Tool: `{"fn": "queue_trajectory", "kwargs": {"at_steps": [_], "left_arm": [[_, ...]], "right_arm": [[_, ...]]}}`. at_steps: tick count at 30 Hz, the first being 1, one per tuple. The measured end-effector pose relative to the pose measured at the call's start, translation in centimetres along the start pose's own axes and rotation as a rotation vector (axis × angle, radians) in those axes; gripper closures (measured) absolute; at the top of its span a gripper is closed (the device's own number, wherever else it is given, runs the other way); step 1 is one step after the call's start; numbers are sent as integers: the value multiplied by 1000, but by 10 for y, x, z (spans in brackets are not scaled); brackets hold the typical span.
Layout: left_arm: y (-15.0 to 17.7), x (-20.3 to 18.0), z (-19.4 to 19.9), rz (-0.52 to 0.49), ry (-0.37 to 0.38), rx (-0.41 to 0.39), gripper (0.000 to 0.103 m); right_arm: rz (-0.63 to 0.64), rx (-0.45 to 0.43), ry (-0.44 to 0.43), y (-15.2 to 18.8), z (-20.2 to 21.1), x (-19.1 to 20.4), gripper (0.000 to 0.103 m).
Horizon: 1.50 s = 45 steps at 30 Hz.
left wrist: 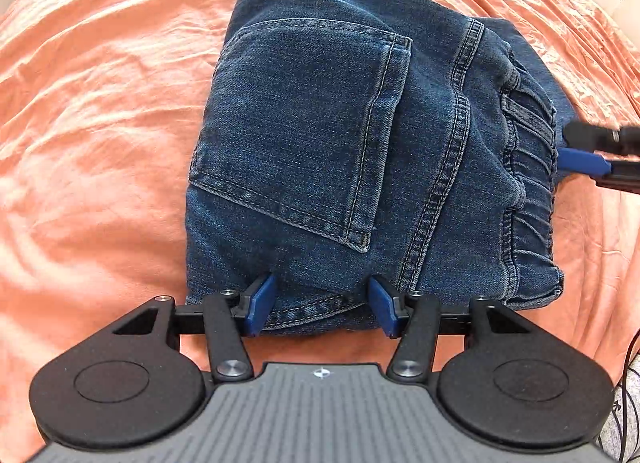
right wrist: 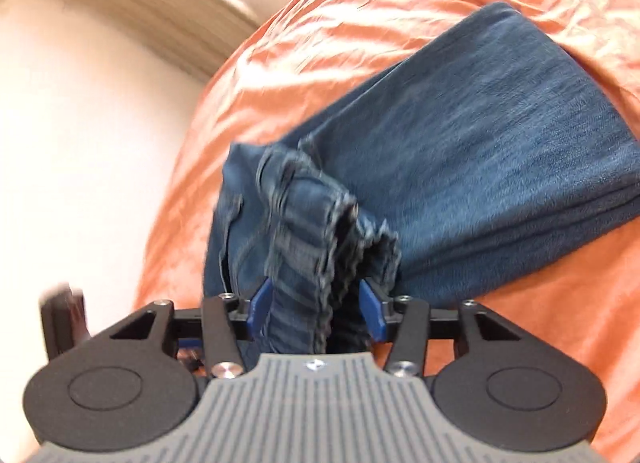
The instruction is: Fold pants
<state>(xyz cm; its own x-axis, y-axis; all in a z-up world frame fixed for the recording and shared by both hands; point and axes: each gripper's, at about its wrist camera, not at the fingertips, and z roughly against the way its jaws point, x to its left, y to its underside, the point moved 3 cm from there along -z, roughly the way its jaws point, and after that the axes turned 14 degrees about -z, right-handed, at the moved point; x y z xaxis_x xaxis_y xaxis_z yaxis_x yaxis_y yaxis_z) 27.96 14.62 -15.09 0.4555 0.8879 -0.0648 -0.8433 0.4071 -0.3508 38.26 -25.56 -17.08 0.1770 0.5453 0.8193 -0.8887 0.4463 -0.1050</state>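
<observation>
Dark blue jeans (left wrist: 360, 151) lie folded in a compact stack on an orange bedsheet (left wrist: 100, 123), back pocket up, elastic waistband at the right. My left gripper (left wrist: 322, 303) is open, its blue fingers straddling the near folded edge of the jeans. My right gripper (right wrist: 316, 303) is open around the bunched waistband (right wrist: 304, 231); in the left wrist view it (left wrist: 576, 151) enters from the right at the waistband. The right wrist view is blurred, and the jeans' folded legs (right wrist: 500, 143) stretch away to the upper right.
The orange sheet (right wrist: 360, 23) covers the whole bed and is wrinkled. A pale wall and floor (right wrist: 80, 143) lie beyond the bed's left edge in the right wrist view. A dark cable (left wrist: 628, 383) hangs at the right.
</observation>
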Motion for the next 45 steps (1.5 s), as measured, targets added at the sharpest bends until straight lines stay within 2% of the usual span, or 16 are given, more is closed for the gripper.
{"fn": "queue_trajectory", "kwargs": {"at_steps": [4, 7, 9, 11, 14, 16, 21, 24, 28, 31, 33, 36, 40, 42, 45], "left_arm": [[0, 1, 1, 5, 5, 4, 40], [-2, 3, -2, 18, 15, -4, 40], [-3, 3, -1, 27, 18, -12, 40], [-2, 3, 5, 19, 15, -39, 40], [-3, 2, 30, -10, 14, -153, 40], [-4, 6, 55, -8, 7, -277, 40], [-11, 29, 106, 100, -36, -478, 40], [-16, 39, 121, 126, -60, -519, 39], [-29, 48, 120, 143, -63, -536, 39], [-40, 52, 108, 166, -25, -545, 39], [-51, 51, 96, 171, -3, -545, 39], [-67, 44, 75, 163, 10, -524, 39], [-86, 36, 43, 146, 23, -492, 39], [-95, 32, 31, 138, 20, -481, 39], [-109, 32, 13, 129, 13, -469, 39]], "right_arm": [[-135, 17, -35, -19, -21, -10, 49], [-214, 25, -63, -25, -38, -18, 52], [-224, 19, -59, -26, -44, -16, 71], [-151, -2, -27, -25, -39, -2, 87], [7, -25, -13, -23, -26, 40, 90], [153, -43, -11, -22, -17, 83, 91], [481, -102, 34, -25, 6, 191, 92], [568, -126, 73, -33, 20, 232, 92], [590, -150, 134, -55, 36, 251, 92], [550, -159, 164, -77, 51, 234, 92], [492, -162, 179, -93, 70, 201, 92], [411, -164, 212, -116, 75, 147, 92], [268, -161, 310, -149, 50, 43, 92], [194, -161, 313, -163, 38, 0, 92], [209, -146, 302, -173, 20, -24, 92]]}}
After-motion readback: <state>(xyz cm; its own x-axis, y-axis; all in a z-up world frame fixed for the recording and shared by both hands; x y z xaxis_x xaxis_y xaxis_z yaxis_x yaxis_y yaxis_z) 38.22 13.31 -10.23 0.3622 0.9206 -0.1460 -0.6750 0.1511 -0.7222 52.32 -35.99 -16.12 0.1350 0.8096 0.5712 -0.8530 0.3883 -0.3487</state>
